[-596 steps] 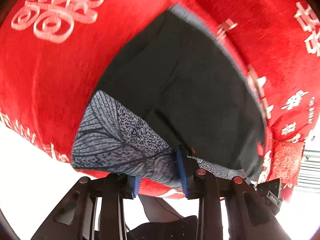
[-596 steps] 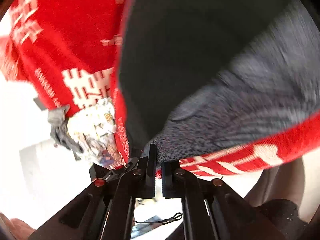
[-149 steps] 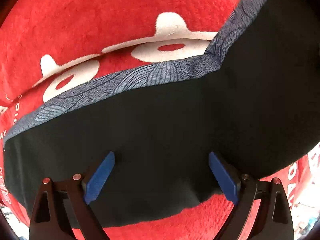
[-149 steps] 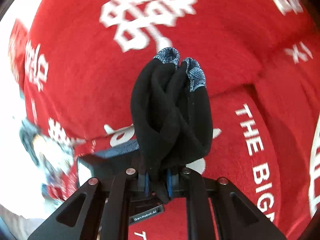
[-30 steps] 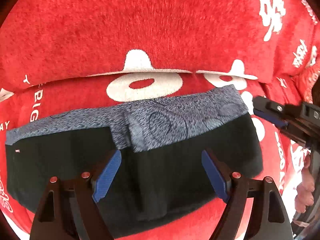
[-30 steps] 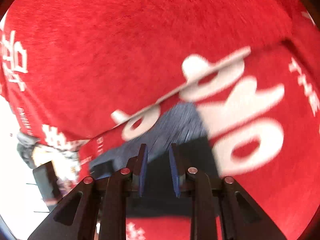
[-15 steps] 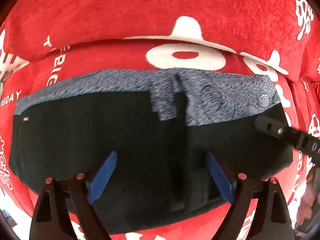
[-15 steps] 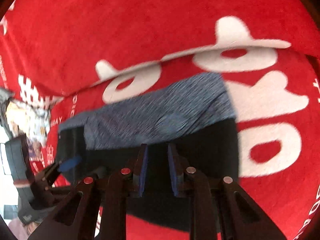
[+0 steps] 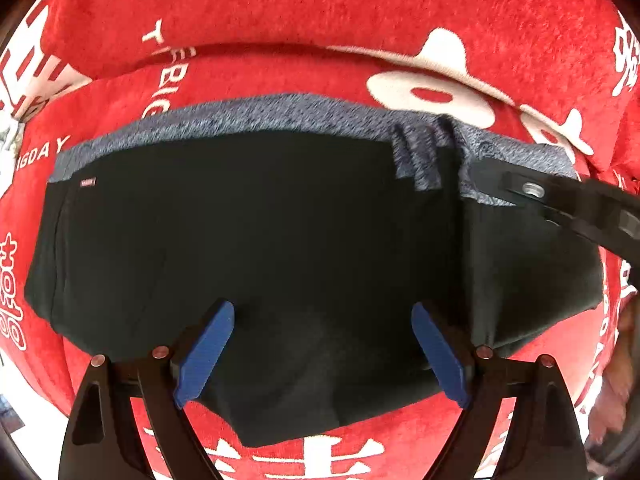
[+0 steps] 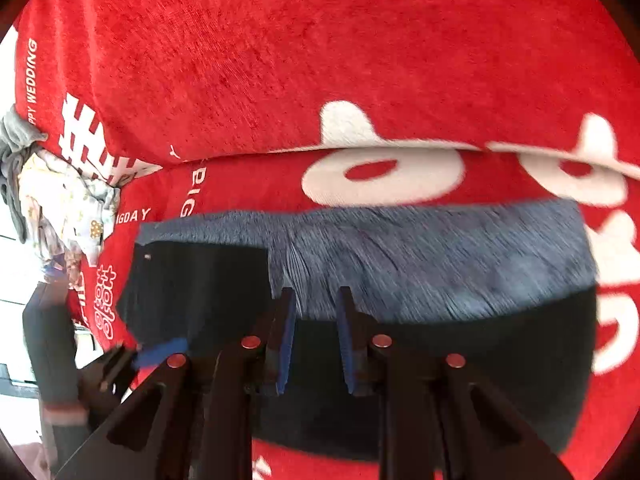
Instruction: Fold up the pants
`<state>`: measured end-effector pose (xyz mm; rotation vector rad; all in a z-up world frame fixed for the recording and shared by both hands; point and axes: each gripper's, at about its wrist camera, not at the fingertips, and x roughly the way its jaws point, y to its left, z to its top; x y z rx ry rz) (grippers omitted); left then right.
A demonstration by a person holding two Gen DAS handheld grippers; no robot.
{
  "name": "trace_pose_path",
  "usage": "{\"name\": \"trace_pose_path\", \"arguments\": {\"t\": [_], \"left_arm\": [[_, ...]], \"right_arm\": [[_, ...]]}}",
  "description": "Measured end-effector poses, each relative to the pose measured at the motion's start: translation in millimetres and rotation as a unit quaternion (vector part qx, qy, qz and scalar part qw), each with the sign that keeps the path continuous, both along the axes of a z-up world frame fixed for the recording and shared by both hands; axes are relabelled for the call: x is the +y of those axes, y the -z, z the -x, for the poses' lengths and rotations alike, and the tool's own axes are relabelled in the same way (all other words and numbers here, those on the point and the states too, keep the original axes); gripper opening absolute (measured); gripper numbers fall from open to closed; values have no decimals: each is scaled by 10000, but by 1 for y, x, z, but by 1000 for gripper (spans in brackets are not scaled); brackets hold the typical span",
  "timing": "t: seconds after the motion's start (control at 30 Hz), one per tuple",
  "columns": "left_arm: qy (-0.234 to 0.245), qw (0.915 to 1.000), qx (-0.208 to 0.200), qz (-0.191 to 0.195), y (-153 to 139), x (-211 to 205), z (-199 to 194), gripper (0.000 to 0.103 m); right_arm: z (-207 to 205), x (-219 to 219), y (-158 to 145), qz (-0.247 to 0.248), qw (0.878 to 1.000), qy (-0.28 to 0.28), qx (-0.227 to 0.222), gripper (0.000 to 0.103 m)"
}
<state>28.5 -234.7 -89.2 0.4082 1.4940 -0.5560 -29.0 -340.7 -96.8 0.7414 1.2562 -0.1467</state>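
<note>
Pants [image 9: 280, 240] lie folded flat on a red cover [image 9: 320, 20] with white lettering, black side up, a blue-grey patterned band along the far edge. At far left of the right wrist view, a crumpled bundle of pale printed cloth [image 10: 68, 208] sits at the cover's edge. Left gripper [image 9: 320, 356]: jaws spread wide, blue pads over the near edge of the pants, nothing between them; contact with the fabric cannot be judged. Right gripper [image 10: 316, 340]: jaws narrowly apart, clamping nothing, tips over the seam where black fabric meets the grey band. In the left wrist view the right gripper reaches in from the right, its tip over the band's right end. Right wrist view is motion-blurred.
</note>
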Motion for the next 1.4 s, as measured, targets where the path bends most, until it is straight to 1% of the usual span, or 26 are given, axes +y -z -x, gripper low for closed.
{"name": "trace_pose_path", "arguments": {"t": [0.03,0.1,0.13,0.17,0.27,0.33,0.43,0.53,0.6,0.73,0.8,0.87,0.93,0.97,1.0,1.03,1.07,1.13,1.17,1.23,1.27,1.3,1.4], "left_arm": [[-8,10000,14,-21,1,3,1,91],[-42,10000,57,-53,5,8,3,91],[-57,9999,68,-50,5,12,3,91],[-70,9999,74,-63,5,16,3,91],[-79,9998,100,-118,9,20,6,91],[-88,9998,110,-144,11,20,12,91],[-63,9998,127,-173,10,27,12,91],[-21,9997,156,-178,8,35,16,91],[9,9997,173,-189,6,31,16,91],[49,9996,205,-203,-3,33,23,91],[55,9996,220,-192,-6,36,27,91],[54,9995,240,-174,-10,35,33,91],[38,9994,324,-103,-13,39,38,91],[25,9991,414,-35,-13,43,39,91],[14,9989,468,3,-14,47,43,96],[-3,9986,529,35,-13,51,44,102],[-40,9983,582,83,-14,56,46,103],[-80,9977,666,132,-12,69,48,103],[-112,9975,680,121,-12,75,49,103],[-181,9974,693,92,-11,87,48,103],[-239,9972,700,67,-11,94,47,103],[-316,9970,708,48,-11,103,46,103],[-536,9963,667,15,-12,128,31,103]], "right_arm": [[-2,3,10,-155,9998,-65,140,24],[-3,13,8,133,9994,-292,112,24],[-3,17,6,155,9990,-399,131,24],[-1,21,4,133,9984,-527,146,25],[5,32,3,-43,9970,-743,226,25],[12,34,-2,-63,9970,-735,234,25],[32,31,-11,-147,9983,-481,280,26],[47,28,-17,-263,9988,-246,338,35],[57,27,-20,-388,9984,-115,382,44],[72,30,-28,-479,9977,8,482,51],[77,34,-29,-481,9971,44,582,59],[80,38,-29,-475,9965,72,686,64],[84,42,-28,-478,9961,88,739,68],[84,45,-28,-466,9959,72,770,72],[85,48,-28,-454,9959,49,778,75],[85,53,-28,-420,9959,-1,797,77],[84,56,-28,-391,9959,-46,817,80],[82,64,-29,-266,9956,-188,878,80],[79,70,-30,-124,9953,-317,907,82],[73,78,-32,120,9943,-496,934,87],[70,83,-34,258,9932,-616,956,92],[66,89,-34,324,9920,-733,973,93],[56,102,-33,344,9893,-954,1053,93]]}}
